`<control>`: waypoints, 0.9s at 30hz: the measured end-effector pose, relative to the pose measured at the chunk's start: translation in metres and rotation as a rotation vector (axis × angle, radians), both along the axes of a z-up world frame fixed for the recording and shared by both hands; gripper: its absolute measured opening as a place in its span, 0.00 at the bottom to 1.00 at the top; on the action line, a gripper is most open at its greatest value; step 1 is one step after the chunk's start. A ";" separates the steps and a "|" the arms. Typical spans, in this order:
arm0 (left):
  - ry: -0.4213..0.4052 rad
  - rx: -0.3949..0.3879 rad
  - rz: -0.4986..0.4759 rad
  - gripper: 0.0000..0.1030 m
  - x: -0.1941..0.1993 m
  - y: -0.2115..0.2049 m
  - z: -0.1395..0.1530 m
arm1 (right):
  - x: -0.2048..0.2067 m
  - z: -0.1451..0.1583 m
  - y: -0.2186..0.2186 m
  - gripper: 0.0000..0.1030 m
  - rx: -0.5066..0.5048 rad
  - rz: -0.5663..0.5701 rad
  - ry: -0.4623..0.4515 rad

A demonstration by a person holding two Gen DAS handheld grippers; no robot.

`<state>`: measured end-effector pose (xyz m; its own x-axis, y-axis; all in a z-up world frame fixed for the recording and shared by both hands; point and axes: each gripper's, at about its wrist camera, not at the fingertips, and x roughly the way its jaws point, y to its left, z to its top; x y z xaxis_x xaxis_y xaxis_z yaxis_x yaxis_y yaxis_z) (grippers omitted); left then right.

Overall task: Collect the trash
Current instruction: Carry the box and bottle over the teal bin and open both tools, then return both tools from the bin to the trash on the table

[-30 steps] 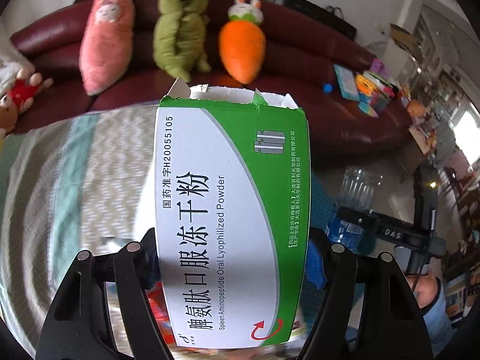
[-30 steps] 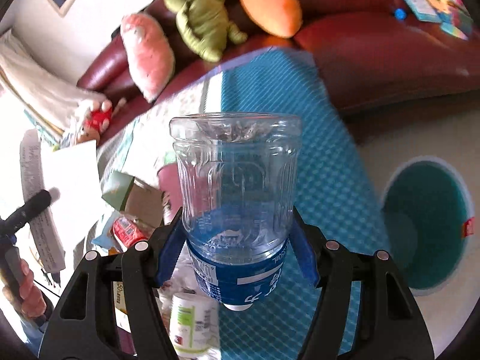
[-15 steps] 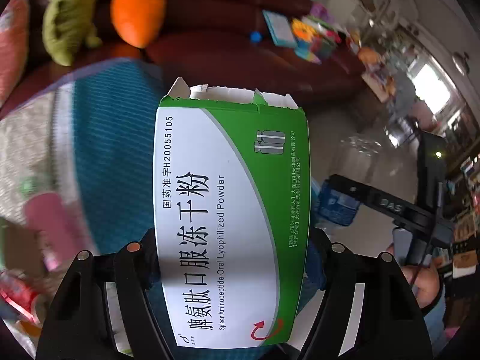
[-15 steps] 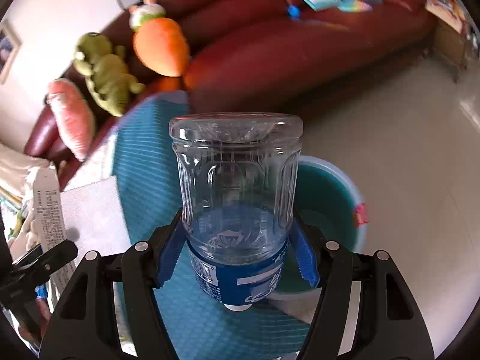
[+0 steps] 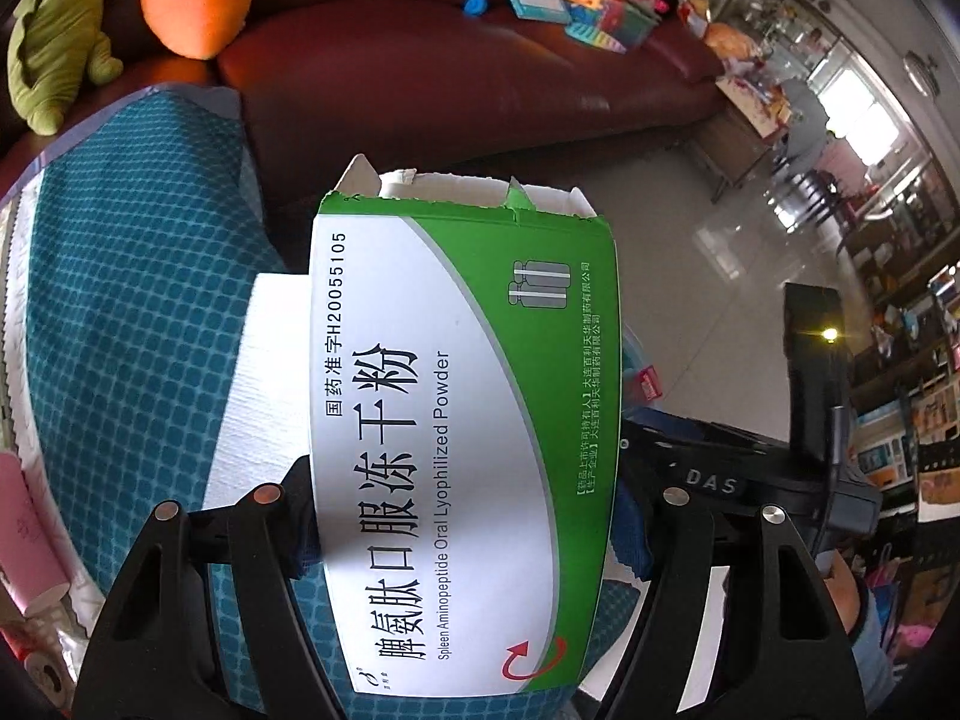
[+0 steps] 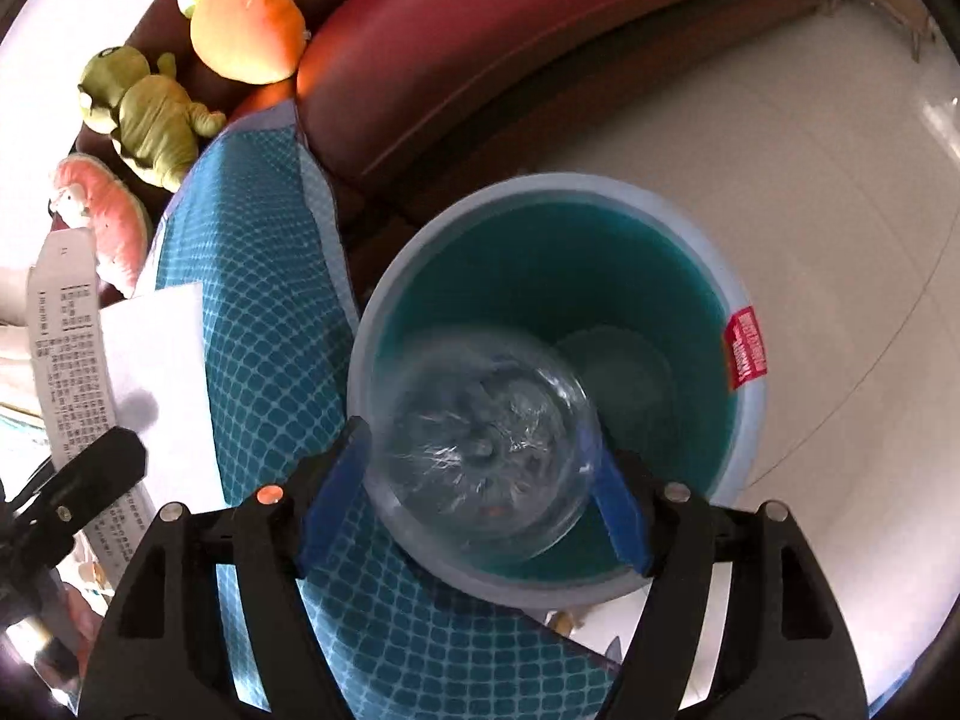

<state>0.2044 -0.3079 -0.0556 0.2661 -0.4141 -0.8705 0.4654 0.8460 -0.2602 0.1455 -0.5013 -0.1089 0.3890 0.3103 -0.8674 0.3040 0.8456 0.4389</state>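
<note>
The clear ribbed plastic water bottle with a blue label (image 6: 483,441) now showed only its round base to the right wrist camera, blurred, where half a second before it had stood upright in full side profile between the blue pads; it had tipped away and sat directly over the mouth of the round teal plastic bin with a pale blue rim (image 6: 741,438). The right gripper (image 6: 480,510) had its jaws spread with the pads at the bottle's sides, and whether they still touched it could not be told, though the blur suggested the bottle was on its way down. The bin, off to the side a second earlier, now filled the middle of that view, empty inside, on pale floor tiles beside the teal checked tablecloth (image 6: 264,312). The left gripper (image 5: 468,540) remained clenched on the green and white cardboard medicine box with a torn-open top (image 5: 462,420), unchanged in its grasp, while its view had swung from the tabletop toward the dark red leather sofa (image 5: 480,72). By this reading the bottle was nearly delivered and the box was next.
</note>
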 end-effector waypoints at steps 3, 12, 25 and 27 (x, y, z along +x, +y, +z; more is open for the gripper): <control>0.004 0.007 -0.011 0.70 0.001 -0.009 -0.006 | -0.004 0.006 -0.004 0.67 0.011 -0.018 -0.015; 0.019 0.015 -0.058 0.70 -0.001 -0.040 -0.020 | -0.024 0.030 -0.030 0.72 -0.051 -0.095 -0.071; 0.027 0.036 -0.053 0.85 0.002 -0.053 -0.030 | -0.036 0.032 -0.049 0.73 -0.078 -0.165 -0.048; 0.020 0.035 -0.046 0.85 0.001 -0.047 -0.027 | -0.036 0.034 -0.047 0.73 -0.082 -0.164 -0.052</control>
<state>0.2056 -0.3546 -0.0829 0.2301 -0.3951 -0.8894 0.4995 0.8323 -0.2406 0.1097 -0.5481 -0.0747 0.4736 0.1680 -0.8646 0.4190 0.8205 0.3890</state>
